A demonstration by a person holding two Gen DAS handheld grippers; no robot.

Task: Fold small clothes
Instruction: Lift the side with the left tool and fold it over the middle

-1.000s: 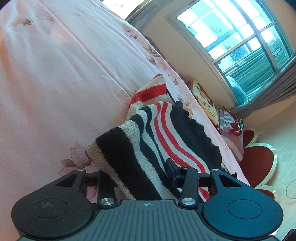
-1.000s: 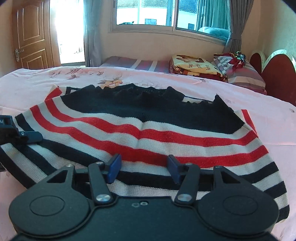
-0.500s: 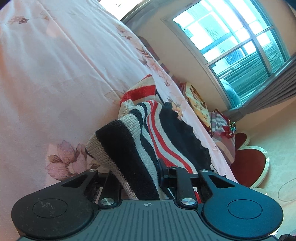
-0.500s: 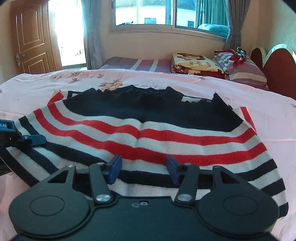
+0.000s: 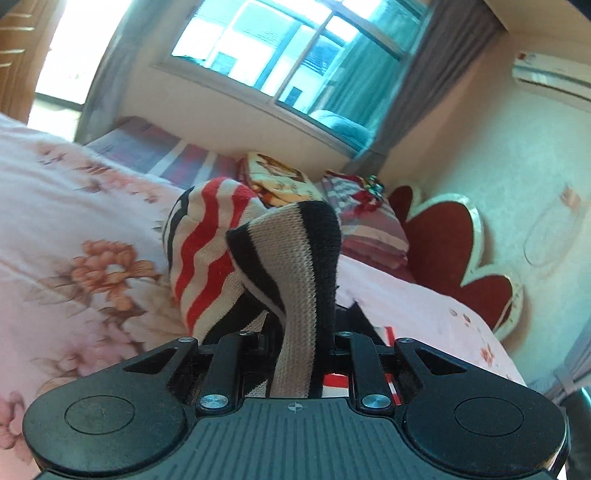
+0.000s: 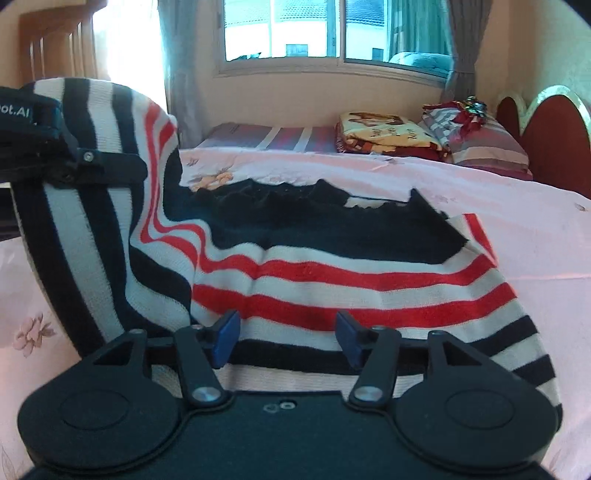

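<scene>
A knitted sweater with black, cream and red stripes [image 6: 332,280] lies on the pink floral bed sheet [image 6: 498,206]. My left gripper [image 5: 295,332] is shut on the sweater's left edge [image 5: 295,280] and holds it lifted well above the bed; the cloth drapes over and hides its fingertips. In the right wrist view the left gripper [image 6: 74,162] shows at upper left with the raised striped cloth hanging from it. My right gripper [image 6: 286,338] is open, its blue fingertips [image 6: 225,338] resting over the sweater's lower hem.
Folded blankets and pillows [image 6: 436,136] lie at the far side of the bed by the window [image 6: 332,33]. A red scalloped headboard [image 6: 554,140] stands at the right. A wooden door [image 6: 55,48] is at the far left.
My left gripper has shut on the sweater's left edge, risen and swung to face the window, carrying the cloth up. The right gripper has stayed open over the hem.
</scene>
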